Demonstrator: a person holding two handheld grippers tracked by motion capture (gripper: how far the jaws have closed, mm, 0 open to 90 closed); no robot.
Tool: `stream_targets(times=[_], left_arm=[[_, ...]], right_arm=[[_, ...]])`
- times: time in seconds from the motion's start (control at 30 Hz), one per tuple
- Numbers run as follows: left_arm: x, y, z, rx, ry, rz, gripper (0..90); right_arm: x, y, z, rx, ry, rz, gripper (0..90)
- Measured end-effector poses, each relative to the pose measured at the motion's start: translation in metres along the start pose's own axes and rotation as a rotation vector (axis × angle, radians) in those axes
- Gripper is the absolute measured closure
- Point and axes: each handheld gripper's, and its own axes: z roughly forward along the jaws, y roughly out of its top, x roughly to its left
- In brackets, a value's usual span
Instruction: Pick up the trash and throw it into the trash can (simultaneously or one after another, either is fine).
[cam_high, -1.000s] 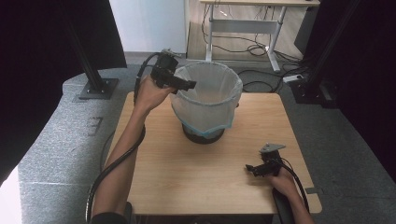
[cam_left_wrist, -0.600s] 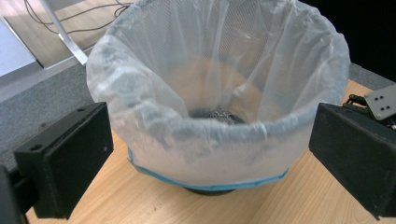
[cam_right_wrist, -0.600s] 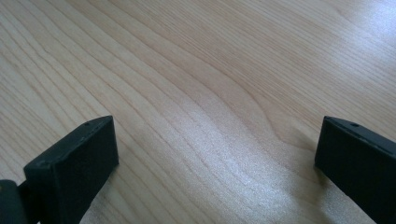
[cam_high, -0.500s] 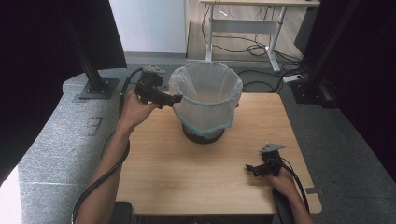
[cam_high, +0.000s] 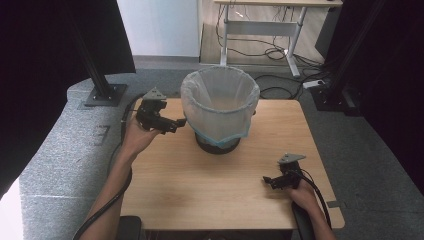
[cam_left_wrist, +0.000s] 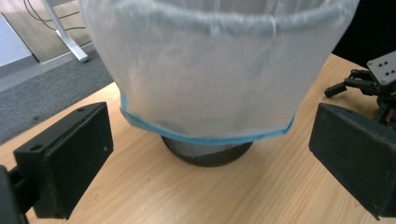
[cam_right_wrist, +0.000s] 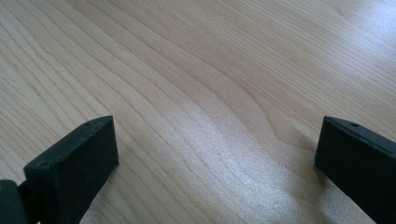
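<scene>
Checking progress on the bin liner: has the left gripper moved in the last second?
Yes. The left gripper dropped from the bin rim to beside its left wall.

Even bright lighting, soft shadows, dark surroundings, slight blur

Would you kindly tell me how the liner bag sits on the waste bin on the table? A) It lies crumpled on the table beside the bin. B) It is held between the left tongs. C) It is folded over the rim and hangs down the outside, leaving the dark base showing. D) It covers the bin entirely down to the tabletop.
C: the liner bag drapes over the rim, its blue edge ending above the dark base of the bin.
</scene>
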Motion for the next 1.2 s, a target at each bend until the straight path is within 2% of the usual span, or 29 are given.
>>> stream_targets(times=[0.23, 0.37, 0.43, 0.47, 0.57, 0.9, 0.97, 1.03, 1.07, 1.1, 1.13, 1.2], left_arm=[[-0.003, -0.031, 0.000, -0.029, -0.012, -0.018, 0.0], [-0.006, -0.049, 0.003, -0.025, -0.019, -0.019, 0.0], [-0.007, -0.062, 0.007, -0.023, -0.022, -0.032, 0.0], [-0.007, -0.062, 0.007, -0.023, -0.022, -0.032, 0.0], [-0.007, -0.077, 0.011, -0.023, -0.024, -0.049, 0.0], [-0.011, -0.121, 0.029, -0.008, -0.020, -0.075, 0.0], [-0.012, -0.124, 0.031, -0.007, -0.019, -0.080, 0.0], [-0.014, -0.138, 0.038, 0.008, -0.011, -0.081, 0.0], [-0.014, -0.138, 0.038, 0.008, -0.011, -0.081, 0.0], [-0.015, -0.146, 0.042, 0.011, -0.012, -0.092, 0.0], [-0.015, -0.146, 0.042, 0.011, -0.012, -0.092, 0.0], [-0.016, -0.156, 0.047, 0.025, -0.005, -0.098, 0.0]], right_arm=[[0.000, 0.000, 0.000, 0.000, 0.000, 0.000, 0.0], [0.000, 0.000, 0.000, -0.001, 0.000, 0.001, 0.0], [0.000, 0.000, 0.000, -0.001, -0.001, -0.001, 0.0], [0.000, 0.000, 0.000, -0.001, -0.001, -0.001, 0.0], [0.000, 0.000, 0.000, -0.003, 0.001, 0.002, 0.0], [0.000, 0.000, 0.000, -0.003, 0.001, 0.002, 0.0], [0.000, 0.000, 0.000, -0.002, 0.000, 0.002, 0.0], [0.000, 0.000, 0.000, -0.003, 0.001, 0.002, 0.0], [0.000, 0.000, 0.000, -0.003, 0.001, 0.002, 0.0], [0.000, 0.000, 0.000, -0.003, 0.001, 0.001, 0.0], [0.000, 0.000, 0.000, -0.003, 0.001, 0.001, 0.0], [0.000, 0.000, 0.000, -0.003, 0.001, 0.001, 0.0]])
